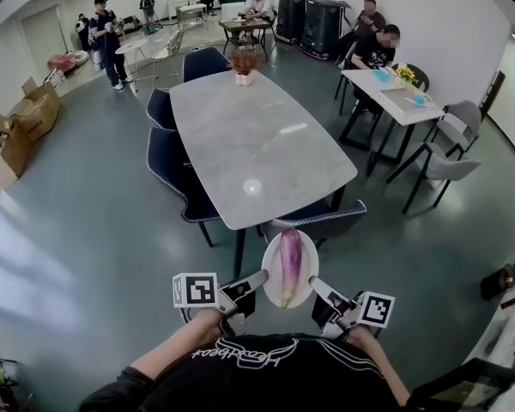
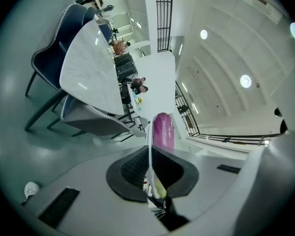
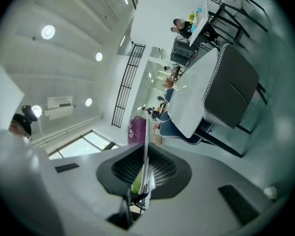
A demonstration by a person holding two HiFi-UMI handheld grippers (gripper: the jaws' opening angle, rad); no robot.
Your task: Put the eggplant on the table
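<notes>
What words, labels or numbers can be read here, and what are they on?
Black shirt: white lettering, upside down to the head camera, too blurred to read with certainty.
Left marker cube and right marker cube: black-and-white square patterns, no letters.
Nothing else is legible.

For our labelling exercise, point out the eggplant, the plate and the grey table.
eggplant (image 1: pixel 290 263): head view, middle of its purple body.
plate (image 1: pixel 270 271): head view, bare left rim.
grey table (image 1: pixel 257 144): head view, bare top centre.
</notes>
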